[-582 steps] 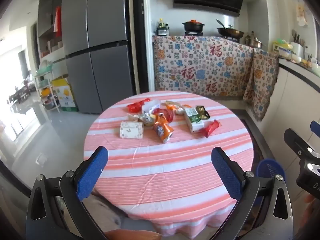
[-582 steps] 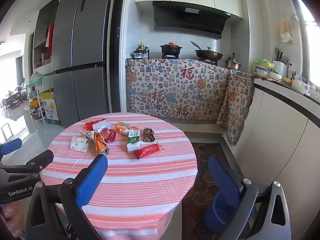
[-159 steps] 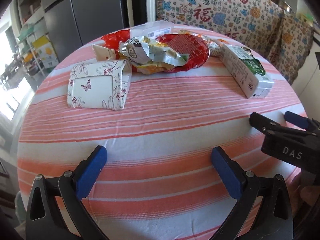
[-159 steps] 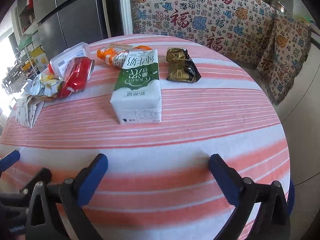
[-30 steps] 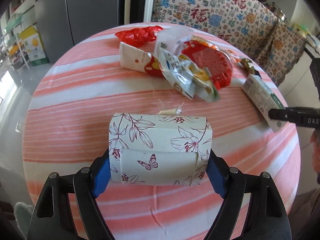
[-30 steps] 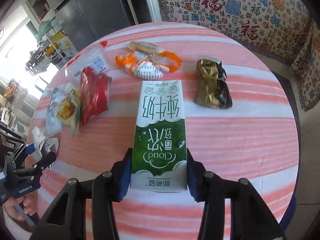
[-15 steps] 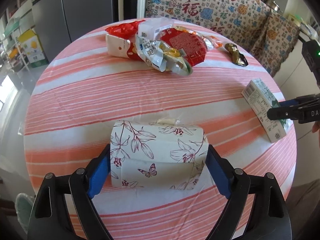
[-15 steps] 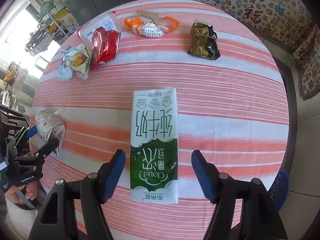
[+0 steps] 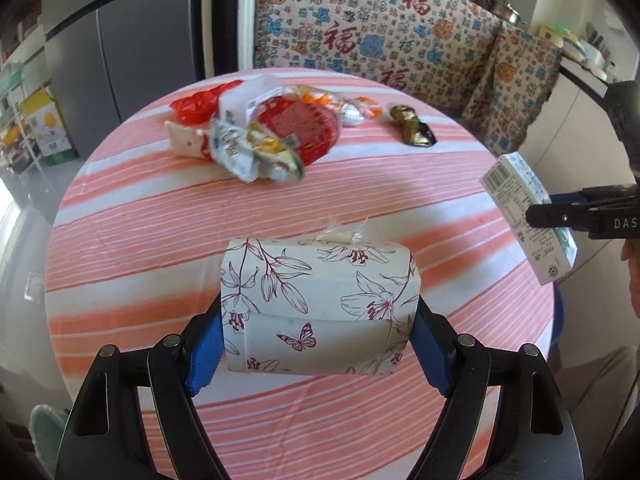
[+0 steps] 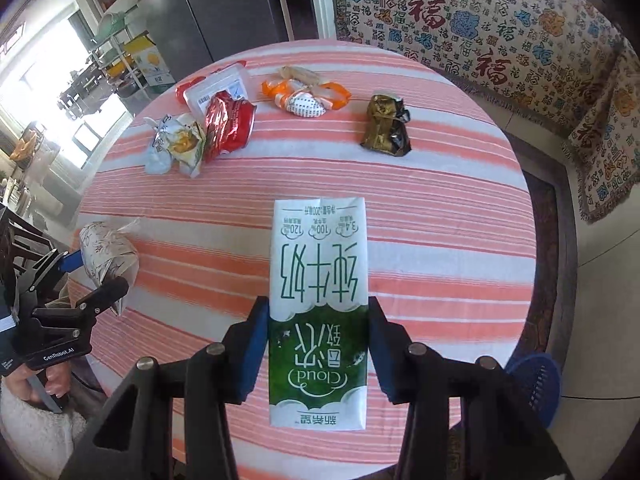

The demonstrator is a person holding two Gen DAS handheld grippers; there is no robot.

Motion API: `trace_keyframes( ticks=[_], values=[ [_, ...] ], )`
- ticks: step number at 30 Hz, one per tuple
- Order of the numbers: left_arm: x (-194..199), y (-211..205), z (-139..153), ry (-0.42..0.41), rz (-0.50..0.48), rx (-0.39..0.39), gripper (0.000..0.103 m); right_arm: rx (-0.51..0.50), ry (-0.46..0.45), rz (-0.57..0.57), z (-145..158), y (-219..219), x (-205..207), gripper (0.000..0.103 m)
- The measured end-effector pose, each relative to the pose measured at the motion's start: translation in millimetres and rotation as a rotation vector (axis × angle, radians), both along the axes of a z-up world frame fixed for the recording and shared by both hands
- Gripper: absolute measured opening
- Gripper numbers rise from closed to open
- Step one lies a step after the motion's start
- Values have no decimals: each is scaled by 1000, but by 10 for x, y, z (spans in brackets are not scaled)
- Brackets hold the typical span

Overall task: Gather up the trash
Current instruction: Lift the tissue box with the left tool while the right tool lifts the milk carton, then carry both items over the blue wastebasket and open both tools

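Note:
A white tissue box with a flower and butterfly print (image 9: 320, 304) sits between the blue pads of my left gripper (image 9: 316, 344). Its jaws are closing and press the box's two sides above the striped table (image 9: 160, 216). My right gripper (image 10: 318, 344) has a green and white milk carton (image 10: 318, 300) between its pads. Those jaws are closing too and grip the carton's lower half. In the left wrist view the carton (image 9: 528, 216) hangs tilted at the table's right edge. The tissue box (image 10: 108, 252) shows at the left in the right wrist view.
At the table's far side lie a crushed red can (image 10: 228, 128), a crumpled snack bag (image 10: 176, 148), an orange wrapper (image 10: 304, 96), a gold wrapper (image 10: 386, 128) and a clear plastic box (image 10: 216, 88). A blue basket (image 10: 532, 384) stands on the floor at the right.
Both grippers drew back and rose with the box and carton. Half a second ago the right jaws stood wide of the carton; now they press it again.

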State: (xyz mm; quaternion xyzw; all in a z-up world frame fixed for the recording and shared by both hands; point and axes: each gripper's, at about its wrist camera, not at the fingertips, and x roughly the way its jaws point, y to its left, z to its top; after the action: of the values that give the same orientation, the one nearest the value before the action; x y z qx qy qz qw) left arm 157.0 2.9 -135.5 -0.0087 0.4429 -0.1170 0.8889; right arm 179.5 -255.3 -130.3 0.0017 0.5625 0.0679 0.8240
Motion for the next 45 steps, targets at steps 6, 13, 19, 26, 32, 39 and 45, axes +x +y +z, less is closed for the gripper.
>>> trace_keyframes(
  ticks=[6, 13, 19, 26, 32, 39, 45],
  values=[
    [-45, -732, 184, -24, -112, -35, 82, 35, -49, -117, 154, -730, -378, 47],
    [-171, -1823, 236, -19, -279, -98, 82, -1, -95, -340, 183, -1850, -1021, 47],
    [-267, -2806, 219, -3, -423, -125, 82, -1, -73, -503, -178, -2624, -1506, 47],
    [-286, -3687, 60, 30, -531, -128, 82, 22, -102, -644, -415, -3265, -1872, 47],
    [-247, -4258, -229, 64, -592, -97, 82, 46, -105, -721, -677, -3677, -2086, 47],
    [-229, -4707, -561, 96, -641, -76, 82, 55, -109, -775, -953, -4010, -2193, 47],
    [-146, -4940, -847, 135, -652, -34, 82, 77, -84, -794, -1145, -4195, -2208, 47]
  ],
)
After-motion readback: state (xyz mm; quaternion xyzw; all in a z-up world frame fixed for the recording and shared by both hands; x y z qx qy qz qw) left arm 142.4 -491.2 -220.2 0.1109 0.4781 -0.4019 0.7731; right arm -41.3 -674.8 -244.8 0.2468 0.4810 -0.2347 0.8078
